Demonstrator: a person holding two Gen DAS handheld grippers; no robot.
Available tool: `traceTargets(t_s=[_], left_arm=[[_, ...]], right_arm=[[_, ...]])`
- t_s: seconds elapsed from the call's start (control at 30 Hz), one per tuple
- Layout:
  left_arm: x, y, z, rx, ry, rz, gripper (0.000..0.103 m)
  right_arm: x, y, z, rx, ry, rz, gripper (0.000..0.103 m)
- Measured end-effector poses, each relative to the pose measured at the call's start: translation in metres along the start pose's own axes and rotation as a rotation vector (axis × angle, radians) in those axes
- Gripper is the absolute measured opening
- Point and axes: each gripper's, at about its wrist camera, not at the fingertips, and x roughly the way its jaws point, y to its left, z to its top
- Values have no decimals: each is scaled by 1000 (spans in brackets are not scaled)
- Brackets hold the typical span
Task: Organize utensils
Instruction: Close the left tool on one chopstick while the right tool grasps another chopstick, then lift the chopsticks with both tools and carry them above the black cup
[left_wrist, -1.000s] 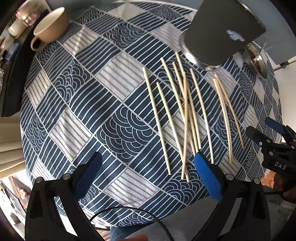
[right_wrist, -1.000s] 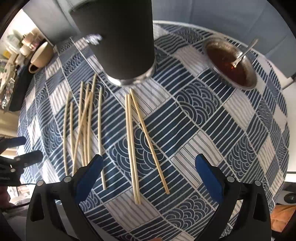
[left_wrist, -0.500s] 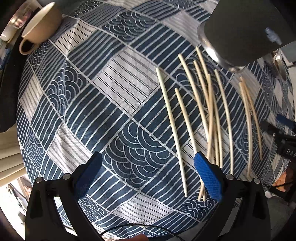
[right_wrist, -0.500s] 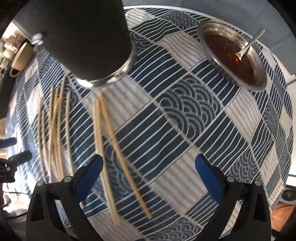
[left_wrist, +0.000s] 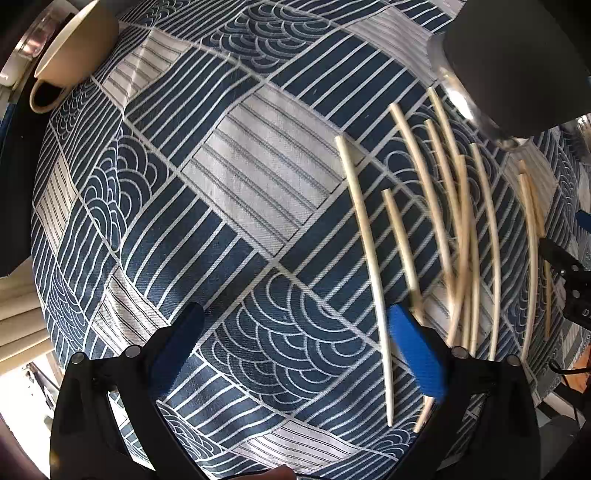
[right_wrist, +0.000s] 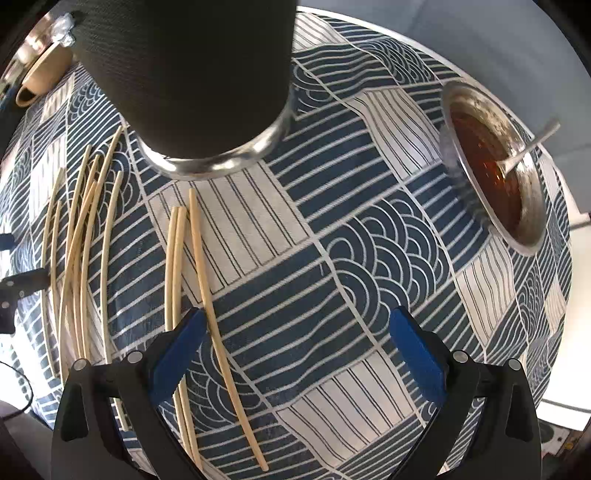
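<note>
A blue-and-white patterned tablecloth (left_wrist: 236, 192) is covering the table and filling both wrist views. Compared with a second ago, both cameras are sitting lower and closer to the cloth, and everything on it is looming larger. Nearest the lens, the left gripper (left_wrist: 295, 354) is hanging just above the cloth with its jaws spread wide and nothing between them; its right blue pad (left_wrist: 417, 354) is now lying over the near ends of the leftmost pale chopsticks (left_wrist: 373, 266), which are spreading in a loose fan to the right. The right gripper (right_wrist: 295, 354) is likewise gaping wide and empty, its left pad (right_wrist: 177, 350) covering the near part of a group of three chopsticks (right_wrist: 199, 251), apart from the larger scatter (right_wrist: 81, 240) to the left. Farther off, a tall dark cup with a metal base (right_wrist: 192, 74) is standing just beyond the sticks; its inside is hidden. Far right, a metal bowl (right_wrist: 524, 236) is holding reddish-brown sauce and a spoon (right_wrist: 532, 144). Far left, a beige mug (left_wrist: 70, 55) is sitting at the table's edge.
</note>
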Motion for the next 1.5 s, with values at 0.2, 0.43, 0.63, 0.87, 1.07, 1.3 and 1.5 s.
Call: traceTargets(t_s=[0.2,0.43,0.63,0.87,1.07,1.3,1.5], left_arm=[[4,-5,-6,66,-97,38,99],[14,8,-12,45,-125,-6,99],[15,6,-18,106,-133,-10,99],[-3,-26,-7,199,-144,-12,87],[-12,-26,-10,293,-135,-25,43],[-6,3,-7,288,-36,-75,5],[-3,14,-8,226,-8,-153,5]], right_arm=[[6,0,3,41,27,58,95],[15,-7,3,21,2,109,96],[9,-11,-6,27,-4,109,97],[-2,-10,-11,-20,39,106,92],[-18,0,-16,-106,65,114,14],[-19,3,-22,-77,56,124,5],[-34,-6,-39,49,18,268,5]])
